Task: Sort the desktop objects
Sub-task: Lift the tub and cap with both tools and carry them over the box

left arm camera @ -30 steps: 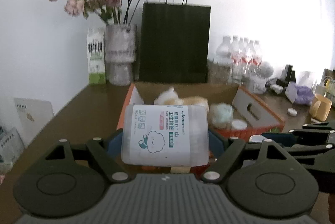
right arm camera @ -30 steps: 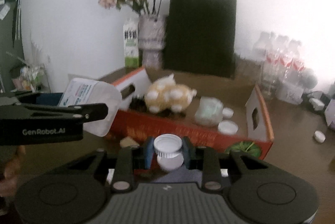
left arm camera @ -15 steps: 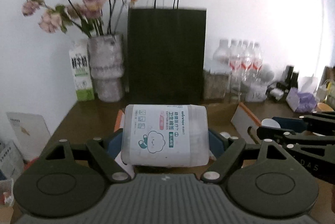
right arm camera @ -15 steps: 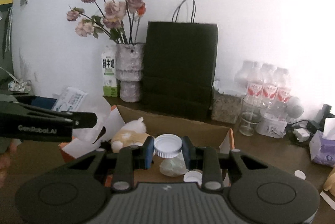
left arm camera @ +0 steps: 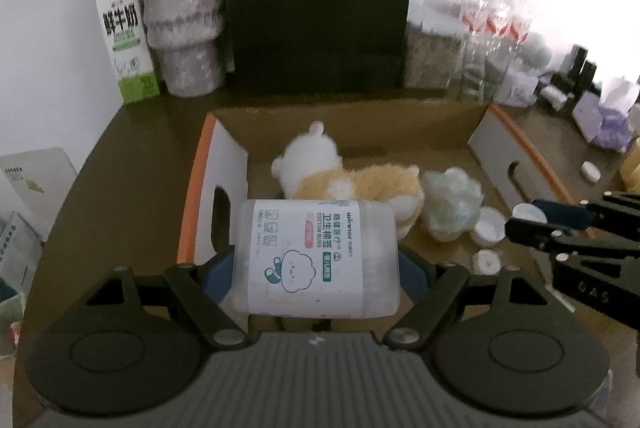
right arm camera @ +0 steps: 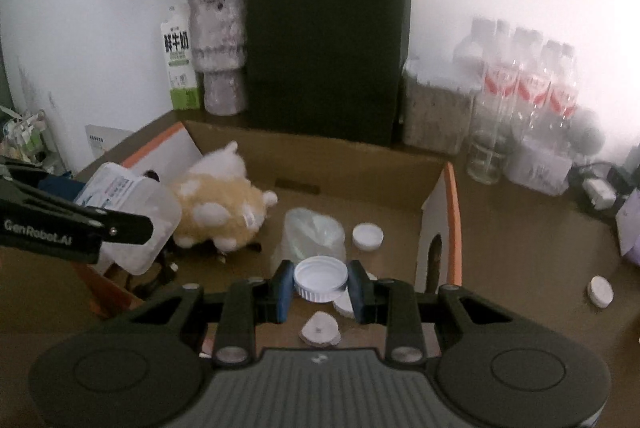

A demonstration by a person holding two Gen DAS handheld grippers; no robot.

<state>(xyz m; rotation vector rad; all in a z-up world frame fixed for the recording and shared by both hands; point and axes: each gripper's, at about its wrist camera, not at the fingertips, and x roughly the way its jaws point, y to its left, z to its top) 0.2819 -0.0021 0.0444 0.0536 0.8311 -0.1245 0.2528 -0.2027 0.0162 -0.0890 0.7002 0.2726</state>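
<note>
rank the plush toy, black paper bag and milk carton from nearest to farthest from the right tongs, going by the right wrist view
1. plush toy, in the box, ahead left of the right tongs.
2. black paper bag, behind the box by the wall.
3. milk carton, far left, beside the vase.

Black bag (right arm camera: 326, 36), vase (right arm camera: 219, 52), prob. water bottles (right arm camera: 528, 84)

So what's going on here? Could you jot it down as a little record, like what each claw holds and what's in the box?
left gripper: shut on cotton bud tub, held over the box's near edge
right gripper: shut on white cap, held above the box
cardboard box: open, on a brown desk
in box: plush toy, crumpled plastic bag, loose white lids
behind box: black paper bag, vase of flowers, milk carton, water bottles
</note>
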